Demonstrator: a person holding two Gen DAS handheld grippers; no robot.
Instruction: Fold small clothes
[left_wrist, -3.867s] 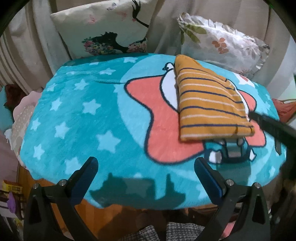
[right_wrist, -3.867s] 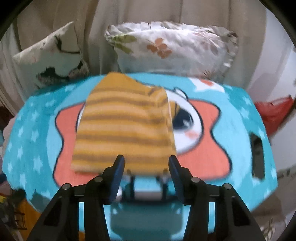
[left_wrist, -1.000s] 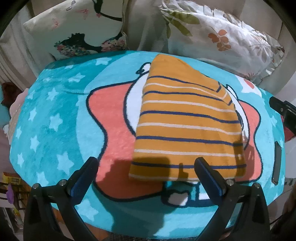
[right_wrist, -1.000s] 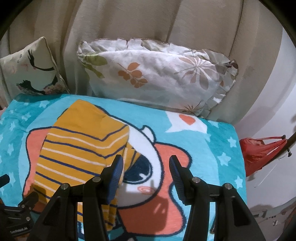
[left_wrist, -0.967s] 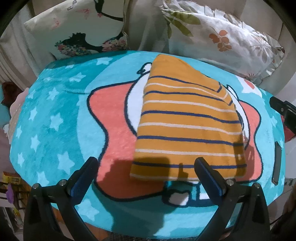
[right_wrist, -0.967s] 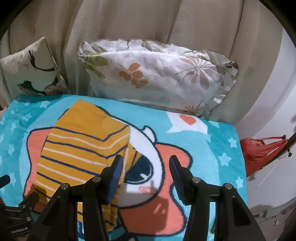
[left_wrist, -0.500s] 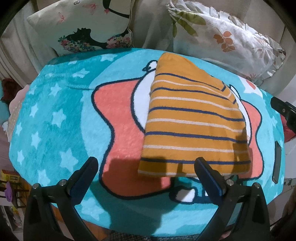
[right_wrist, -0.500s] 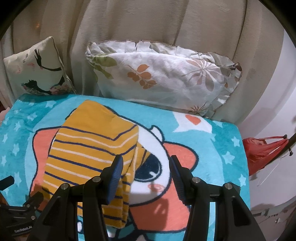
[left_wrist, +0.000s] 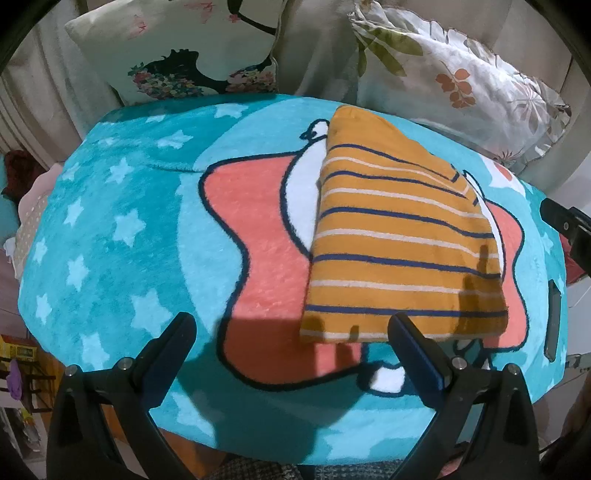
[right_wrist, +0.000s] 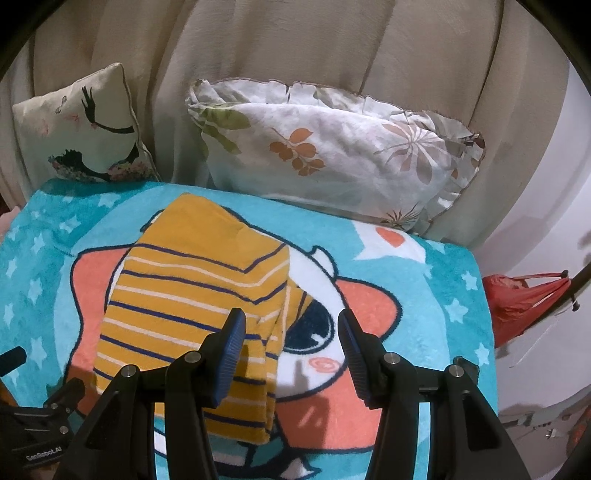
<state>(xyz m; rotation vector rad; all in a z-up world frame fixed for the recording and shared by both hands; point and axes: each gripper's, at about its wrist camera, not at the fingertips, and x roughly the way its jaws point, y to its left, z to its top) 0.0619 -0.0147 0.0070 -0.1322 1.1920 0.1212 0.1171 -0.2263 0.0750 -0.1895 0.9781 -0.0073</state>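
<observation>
A mustard-yellow garment with navy and cream stripes (left_wrist: 399, 236) lies folded on a turquoise star-print blanket (left_wrist: 118, 229). My left gripper (left_wrist: 291, 332) hovers open above the blanket's near edge; the garment's near hem lies just past its right finger. In the right wrist view the same garment (right_wrist: 192, 295) lies left of centre. My right gripper (right_wrist: 290, 332) stands open over the garment's right edge and holds nothing. Its left finger (right_wrist: 231, 343) overlaps the cloth in the picture.
Two cushions lean on a beige curtain at the back: a bird-print one (right_wrist: 77, 136) and a leaf-print one (right_wrist: 332, 155). A red bag (right_wrist: 524, 302) hangs off the right side. Part of the left tool (right_wrist: 37, 413) shows at lower left. Blanket edges drop off on all sides.
Both views have slid sideways: the garment now sits further right in each than a second ago. Both grippers stay open and the garment lies unmoved.
</observation>
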